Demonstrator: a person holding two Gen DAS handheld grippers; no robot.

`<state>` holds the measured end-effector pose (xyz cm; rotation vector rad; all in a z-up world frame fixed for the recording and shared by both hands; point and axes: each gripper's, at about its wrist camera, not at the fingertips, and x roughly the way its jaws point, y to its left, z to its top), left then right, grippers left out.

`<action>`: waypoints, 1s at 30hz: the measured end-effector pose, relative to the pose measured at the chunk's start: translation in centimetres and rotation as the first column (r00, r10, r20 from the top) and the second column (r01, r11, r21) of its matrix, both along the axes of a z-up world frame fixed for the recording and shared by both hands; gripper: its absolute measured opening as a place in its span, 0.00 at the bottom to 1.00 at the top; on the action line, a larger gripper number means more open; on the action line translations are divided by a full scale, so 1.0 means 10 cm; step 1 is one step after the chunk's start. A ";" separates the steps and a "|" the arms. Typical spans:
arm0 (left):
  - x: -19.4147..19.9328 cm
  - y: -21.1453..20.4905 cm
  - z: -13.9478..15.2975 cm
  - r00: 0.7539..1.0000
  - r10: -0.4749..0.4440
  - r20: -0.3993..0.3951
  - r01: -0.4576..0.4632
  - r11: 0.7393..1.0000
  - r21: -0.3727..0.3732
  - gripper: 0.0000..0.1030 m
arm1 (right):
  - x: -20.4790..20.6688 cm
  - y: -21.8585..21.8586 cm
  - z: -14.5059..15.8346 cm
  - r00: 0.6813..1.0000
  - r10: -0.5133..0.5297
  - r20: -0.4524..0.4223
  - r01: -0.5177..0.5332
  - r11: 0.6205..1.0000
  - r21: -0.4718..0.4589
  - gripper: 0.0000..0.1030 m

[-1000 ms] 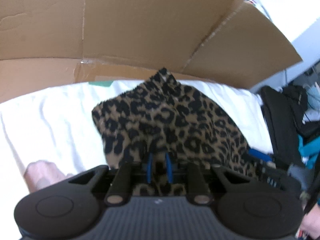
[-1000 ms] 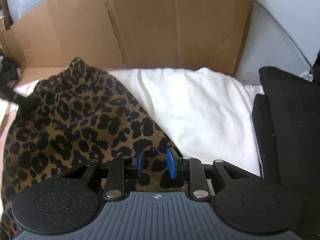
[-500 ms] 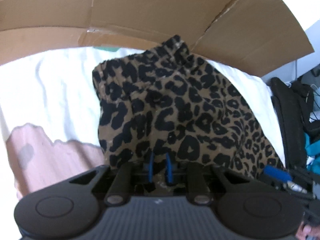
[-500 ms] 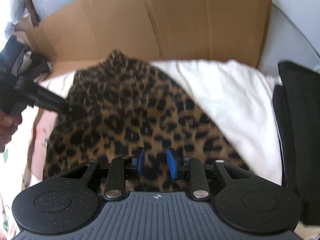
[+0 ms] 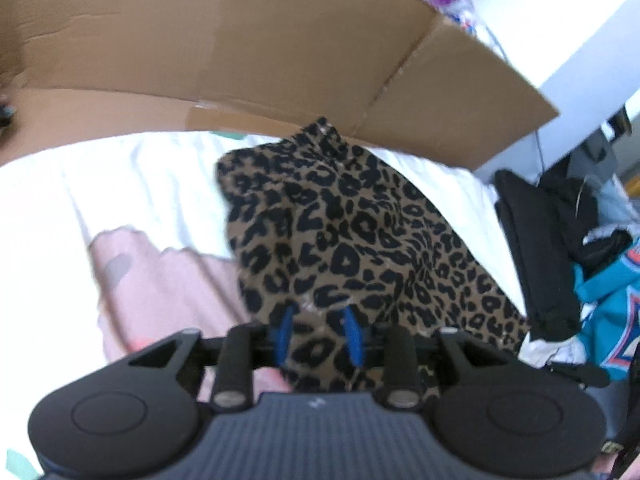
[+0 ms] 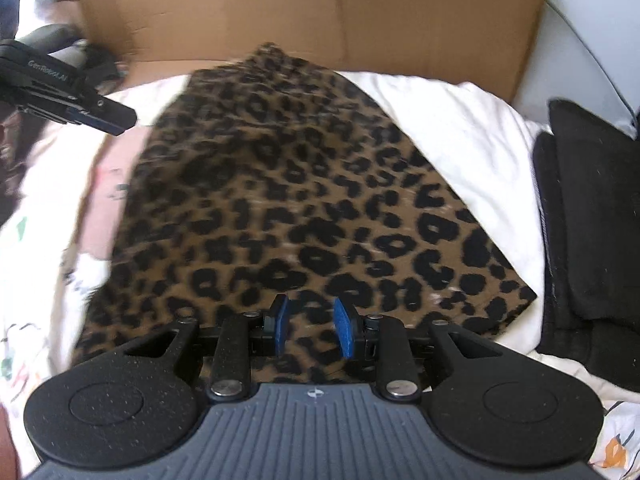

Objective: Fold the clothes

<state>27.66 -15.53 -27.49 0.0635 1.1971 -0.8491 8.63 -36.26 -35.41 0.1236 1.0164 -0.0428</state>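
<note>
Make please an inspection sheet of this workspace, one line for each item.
Surface: white bedding, wrinkled.
Job's things: leopard-print garment spread on the bedding; pink garment partly under its left edge.
Clutter: black fabric pile at the right; teal garment beyond it.
Grippers: left gripper open, over the leopard cloth; right gripper open, over the near hem.
Cables: nothing seen.
Surroundings: cardboard panel standing behind the bedding.
</note>
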 end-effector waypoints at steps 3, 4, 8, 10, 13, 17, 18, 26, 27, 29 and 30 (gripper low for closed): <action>-0.10 0.22 0.05 0.999 0.037 -0.011 -0.037 0.999 -0.009 0.38 | -0.07 0.08 0.08 0.999 0.046 0.003 -0.046 0.999 -0.008 0.31; -0.14 0.29 0.05 0.999 0.045 -0.019 -0.045 0.999 -0.013 0.38 | -0.09 0.10 0.10 0.998 0.057 0.001 -0.057 0.998 -0.011 0.31; -0.34 0.57 0.06 0.997 0.074 -0.023 -0.075 0.997 -0.017 0.39 | -0.16 0.17 0.18 0.995 0.101 -0.011 -0.101 0.995 -0.005 0.31; -0.44 0.68 0.05 0.997 0.075 -0.027 -0.075 0.997 -0.012 0.39 | -0.20 0.18 0.22 0.993 0.116 -0.016 -0.116 0.993 0.013 0.31; -0.58 0.81 0.02 0.996 0.085 -0.030 -0.085 0.996 -0.001 0.39 | -0.26 0.19 0.29 0.990 0.138 -0.015 -0.137 0.990 0.043 0.33; -0.73 0.94 -0.07 0.993 0.086 -0.075 -0.086 0.996 0.003 0.39 | -0.35 0.23 0.30 0.983 0.180 -0.021 -0.179 0.984 0.022 0.41; -0.76 0.96 -0.09 0.993 0.083 -0.083 -0.083 0.997 0.008 0.39 | -0.37 0.25 0.29 0.981 0.190 -0.031 -0.190 0.982 0.010 0.41; -1.07 1.01 -0.35 0.987 0.012 -0.160 -0.003 0.998 0.056 0.42 | -0.51 0.34 0.19 0.954 0.287 -0.087 -0.286 0.958 0.023 0.54; -1.11 1.02 -0.38 0.986 0.004 -0.170 0.007 0.998 0.062 0.42 | -0.52 0.38 0.18 0.949 0.302 -0.086 -0.302 0.953 0.021 0.57; -1.19 1.01 -0.43 0.983 -0.016 -0.183 0.030 0.997 0.072 0.42 | -0.54 0.44 0.16 0.942 0.325 -0.082 -0.325 0.946 0.009 0.63; -1.22 1.00 -0.44 0.983 -0.030 -0.184 0.045 0.996 0.077 0.42 | -0.54 0.48 0.16 0.939 0.334 -0.079 -0.335 0.942 0.001 0.65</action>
